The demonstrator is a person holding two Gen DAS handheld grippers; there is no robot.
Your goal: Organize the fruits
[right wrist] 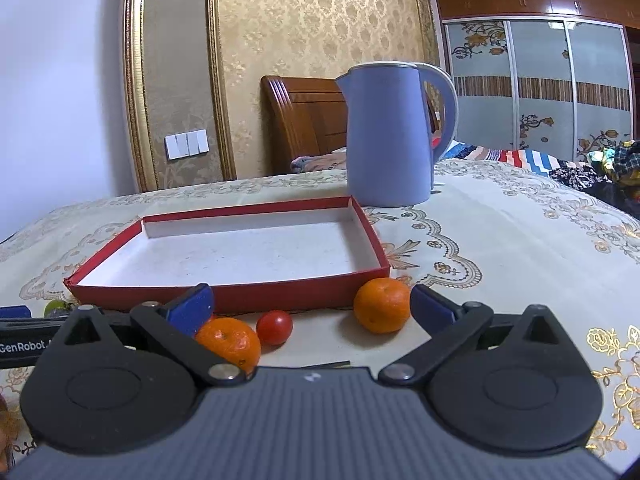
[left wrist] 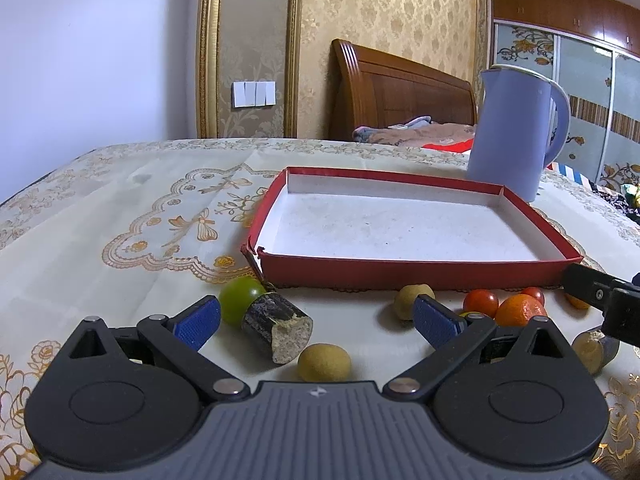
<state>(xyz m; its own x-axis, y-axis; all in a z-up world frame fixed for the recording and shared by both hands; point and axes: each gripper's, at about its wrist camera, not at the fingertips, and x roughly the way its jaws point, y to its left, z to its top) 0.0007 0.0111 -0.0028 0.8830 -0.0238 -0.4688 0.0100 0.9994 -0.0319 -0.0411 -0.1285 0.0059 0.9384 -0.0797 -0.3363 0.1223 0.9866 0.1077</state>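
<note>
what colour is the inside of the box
White inside, with red outer walls and rim, on the box. The right wrist view shows it best.

Blue kettle (right wrist: 386, 136) upright on patterned tablecloth (right wrist: 500, 232); wooden headboard (left wrist: 400, 88) and wall switches (left wrist: 254, 94) behind.

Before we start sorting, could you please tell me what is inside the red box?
Nothing shows inside the red box: its white floor is bare in both views. Only the strip just behind its near wall is hidden.
</note>
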